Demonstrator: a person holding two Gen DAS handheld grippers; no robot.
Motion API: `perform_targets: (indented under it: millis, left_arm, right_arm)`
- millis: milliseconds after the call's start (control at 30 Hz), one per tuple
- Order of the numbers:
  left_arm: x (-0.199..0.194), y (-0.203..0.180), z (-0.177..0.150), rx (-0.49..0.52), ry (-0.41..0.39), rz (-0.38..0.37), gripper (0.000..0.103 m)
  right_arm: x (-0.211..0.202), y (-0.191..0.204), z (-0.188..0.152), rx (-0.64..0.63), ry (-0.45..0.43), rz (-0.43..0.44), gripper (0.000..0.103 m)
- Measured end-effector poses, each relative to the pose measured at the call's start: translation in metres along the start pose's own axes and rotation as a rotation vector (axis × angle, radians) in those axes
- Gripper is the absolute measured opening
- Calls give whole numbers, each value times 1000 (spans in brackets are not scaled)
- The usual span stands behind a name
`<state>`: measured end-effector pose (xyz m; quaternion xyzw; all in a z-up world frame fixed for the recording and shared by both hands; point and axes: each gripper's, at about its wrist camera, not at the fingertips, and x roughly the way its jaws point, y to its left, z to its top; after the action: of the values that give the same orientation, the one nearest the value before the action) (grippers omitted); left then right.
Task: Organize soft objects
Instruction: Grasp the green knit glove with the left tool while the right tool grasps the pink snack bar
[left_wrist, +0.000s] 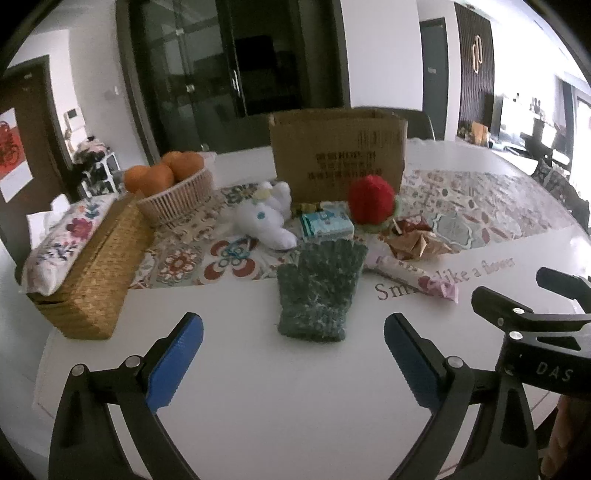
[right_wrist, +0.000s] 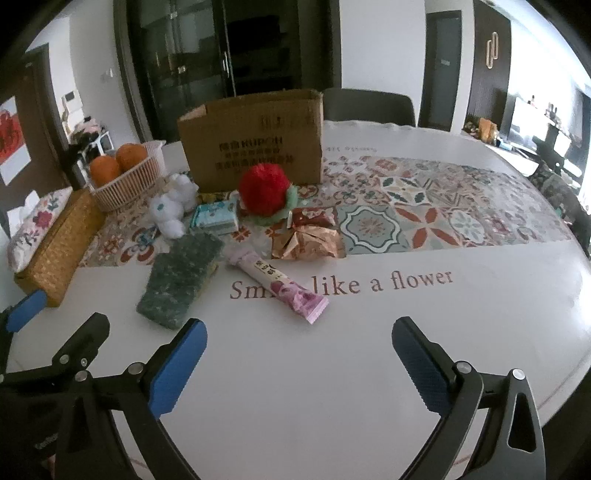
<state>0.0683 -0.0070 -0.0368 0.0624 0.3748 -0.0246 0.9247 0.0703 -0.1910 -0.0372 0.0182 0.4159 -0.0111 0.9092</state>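
Observation:
A green knitted glove (left_wrist: 318, 287) (right_wrist: 181, 273) lies flat on the white table, just ahead of my open left gripper (left_wrist: 293, 332). Behind it sit a white plush toy (left_wrist: 267, 216) (right_wrist: 171, 206), a red knitted strawberry (left_wrist: 371, 199) (right_wrist: 264, 192) and a pale tissue pack (left_wrist: 325, 223) (right_wrist: 216, 218). A brown cardboard box (left_wrist: 338, 155) (right_wrist: 255, 138) stands open at the back. My right gripper (right_wrist: 299, 338) is open over bare table, with a pink snack sachet (right_wrist: 280, 286) (left_wrist: 419, 277) a little ahead of it. Nothing is between either pair of fingers.
A woven tissue box (left_wrist: 98, 266) (right_wrist: 61, 243) with a floral cover stands at the left. A basket of oranges (left_wrist: 173, 192) (right_wrist: 127, 173) is behind it. Crumpled gold wrappers (left_wrist: 415, 240) (right_wrist: 308, 236) lie on the patterned runner (right_wrist: 443, 214). A dark chair (right_wrist: 369, 105) stands beyond the table.

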Motion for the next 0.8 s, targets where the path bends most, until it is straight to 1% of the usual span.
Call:
perform_targets:
  millis: [233,300,333,400,567,733,800]
  left_arm:
    - [43,-4,7,4,94,-33,97]
    - [53,-6,7,8,108,-30,96]
    - [57,-6,7,9,112,-26,96]
    - [66,-7,8,11,123,-29,96]
    - [84,-8,10,28,141,-43,96]
    - [109,-7,9,29,180,-77,91]
    - [114,-9,9,39,184,-81,90]
  right_arm:
    - [40,1,15,-45,73,10,97]
    - [53,1,18,-58,96,17,94]
    - [59,1,20,-61,111,27,91]
    - [71,3,22,-77,130,36,90]
    - [91,9,25,-114,146,60,87]
    - [106,16,26,-168,155,44,84]
    - [113,17,27,-178,171,59,81]
